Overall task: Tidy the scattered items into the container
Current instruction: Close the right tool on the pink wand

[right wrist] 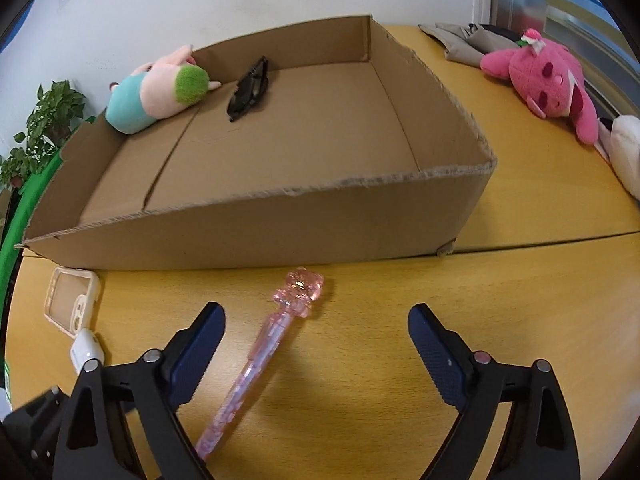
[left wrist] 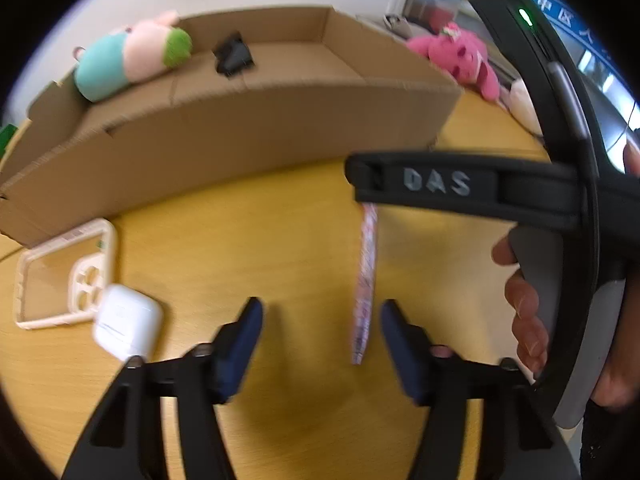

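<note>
The left gripper [left wrist: 320, 344] hovers over the yellow table [left wrist: 280, 248] with its blue-padded fingers spread and nothing between them. Off to its left lie a clear phone case [left wrist: 64, 276] and, just beside that, a white earbud case [left wrist: 128, 322] that overlaps the case's near corner. Ahead of it stands the cardboard box [left wrist: 240, 128], open-topped, with a low front wall. Inside, at the far left, a pink and teal plush [left wrist: 132, 54] leans in the corner; a small black object [left wrist: 234, 54] lies right of it against the back wall. The remaining box floor is bare cardboard.

The right gripper [right wrist: 316, 352] is likewise spread wide and holds nothing. Between its fingers, nearer the left one, the pink pen [right wrist: 260, 360] lies flat on the table, not touched by either pad. The pen is translucent pink with a glittery barrel and a chunky figure-shaped top that points toward the box. Farther right, outside the box, a magenta plush bear [right wrist: 548, 80] rests on the table.
</note>
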`<state>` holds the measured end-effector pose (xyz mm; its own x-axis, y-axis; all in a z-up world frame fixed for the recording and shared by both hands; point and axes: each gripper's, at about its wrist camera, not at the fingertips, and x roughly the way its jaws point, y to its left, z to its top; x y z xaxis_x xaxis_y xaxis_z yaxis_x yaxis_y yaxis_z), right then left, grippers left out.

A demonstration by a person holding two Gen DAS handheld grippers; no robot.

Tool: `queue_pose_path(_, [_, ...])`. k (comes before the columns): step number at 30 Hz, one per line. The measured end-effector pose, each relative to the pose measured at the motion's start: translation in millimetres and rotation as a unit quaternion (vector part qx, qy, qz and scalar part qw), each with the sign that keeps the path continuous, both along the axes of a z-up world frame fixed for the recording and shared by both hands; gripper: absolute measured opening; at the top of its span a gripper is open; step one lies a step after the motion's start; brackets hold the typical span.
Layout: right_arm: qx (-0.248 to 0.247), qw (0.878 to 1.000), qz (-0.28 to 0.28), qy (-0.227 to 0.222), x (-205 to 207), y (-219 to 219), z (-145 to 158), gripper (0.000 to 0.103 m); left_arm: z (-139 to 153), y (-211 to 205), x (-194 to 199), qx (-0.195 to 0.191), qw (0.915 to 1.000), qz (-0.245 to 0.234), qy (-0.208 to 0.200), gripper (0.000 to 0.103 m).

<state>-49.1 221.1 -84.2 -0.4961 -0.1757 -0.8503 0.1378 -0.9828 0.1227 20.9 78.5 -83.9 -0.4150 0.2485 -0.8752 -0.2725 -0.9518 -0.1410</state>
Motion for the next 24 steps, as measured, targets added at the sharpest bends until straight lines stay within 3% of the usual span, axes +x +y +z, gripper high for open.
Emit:
queue_pose_path(7, [-0.004, 1.000, 0.005, 0.001, -1.4, 1.8, -8.9, 0.077, -3.0, 15.5, 5.7, -0.020, 0.9997, -0.014, 0.008, 0.033])
queue_pose_path(12, [-0.015, 1.000, 0.013, 0.008, -2.1, 0.3, -7.3, 0.052, -3.0, 22.3, 9.9, -0.009, 0.9996, -0.028, 0.004, 0.012])
queue_pose_path(13, [-0.020, 1.000, 0.016, 0.008, -1.8, 0.4, -7.2, 0.042, -2.6, 23.2, 11.6, -0.010, 0.9995, -0.028, 0.004, 0.010])
queue_pose_path(17, [-0.043, 0.999, 0.023, 0.004, -1.5, 1.3, -6.9, 0.029, -1.3, 28.1, 17.9, -0.004, 0.9994, -0.034, 0.002, 0.009])
queue_pose_path(24, [-0.054, 0.998, 0.036, 0.022, 12.6, -2.2, 10.4, 0.025, 3.4, 36.2, 42.8, 0.005, 0.9991, -0.042, 0.008, 0.009])
